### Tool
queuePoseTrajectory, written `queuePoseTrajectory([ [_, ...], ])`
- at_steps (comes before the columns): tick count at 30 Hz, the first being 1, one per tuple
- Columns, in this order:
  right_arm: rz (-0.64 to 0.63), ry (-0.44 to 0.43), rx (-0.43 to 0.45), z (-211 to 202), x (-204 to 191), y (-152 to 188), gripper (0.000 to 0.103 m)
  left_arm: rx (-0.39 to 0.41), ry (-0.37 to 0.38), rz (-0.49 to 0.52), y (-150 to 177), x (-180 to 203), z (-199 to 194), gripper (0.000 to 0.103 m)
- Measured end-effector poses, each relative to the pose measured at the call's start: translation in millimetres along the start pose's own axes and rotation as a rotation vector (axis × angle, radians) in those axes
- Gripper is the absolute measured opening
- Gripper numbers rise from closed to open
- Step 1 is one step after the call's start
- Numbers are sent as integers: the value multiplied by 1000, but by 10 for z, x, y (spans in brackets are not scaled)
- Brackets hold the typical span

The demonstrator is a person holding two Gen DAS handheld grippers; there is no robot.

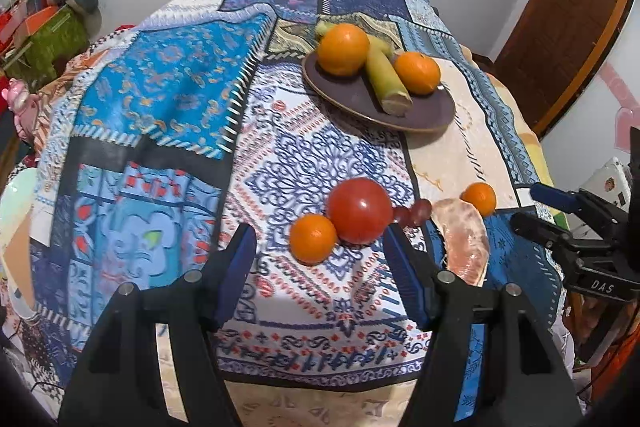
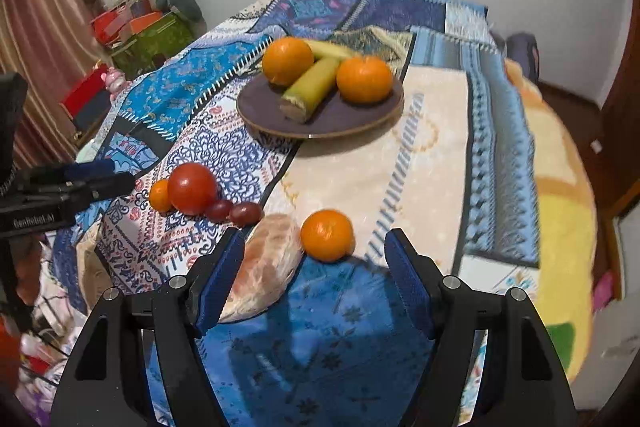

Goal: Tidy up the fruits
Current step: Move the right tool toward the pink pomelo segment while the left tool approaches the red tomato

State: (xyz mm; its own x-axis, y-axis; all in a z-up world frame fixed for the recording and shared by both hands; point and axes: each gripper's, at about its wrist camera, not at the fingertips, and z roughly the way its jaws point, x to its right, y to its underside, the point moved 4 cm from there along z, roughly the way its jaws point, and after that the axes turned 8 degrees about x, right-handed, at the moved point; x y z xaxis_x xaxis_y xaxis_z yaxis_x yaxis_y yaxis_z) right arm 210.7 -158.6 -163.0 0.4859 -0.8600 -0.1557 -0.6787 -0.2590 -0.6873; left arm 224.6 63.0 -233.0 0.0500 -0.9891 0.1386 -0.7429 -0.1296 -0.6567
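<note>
The brown plate is holding two oranges and sugarcane pieces; the left gripper and right gripper are both hovering spread, gripping nothing.

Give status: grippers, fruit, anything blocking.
Left gripper open, empty, facing tomato. Right gripper open, empty, facing loose orange. Plate holds two oranges and stalks; five fruits and peeled segment off it. Nothing blocking.
</note>
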Motion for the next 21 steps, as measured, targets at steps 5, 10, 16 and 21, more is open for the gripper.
queuePoseTrajectory([
  [5, 11, -36, -54, 119, -107, 103, 70, -13, 18, 27, 5, 106, 135, 55],
  [10, 2, -63, -119, 298, -238, 211, 70, -34, 37, 39, -5, 168, 297, 48],
  [16, 6, -78, -162, 469, -338, 290, 70, -19, 43, 40, -66, 148, 370, 48],
  [21, -47, -34, -149, 535, -414, 292, 64, -17, 53, 30, -111, 137, 414, 50],
])
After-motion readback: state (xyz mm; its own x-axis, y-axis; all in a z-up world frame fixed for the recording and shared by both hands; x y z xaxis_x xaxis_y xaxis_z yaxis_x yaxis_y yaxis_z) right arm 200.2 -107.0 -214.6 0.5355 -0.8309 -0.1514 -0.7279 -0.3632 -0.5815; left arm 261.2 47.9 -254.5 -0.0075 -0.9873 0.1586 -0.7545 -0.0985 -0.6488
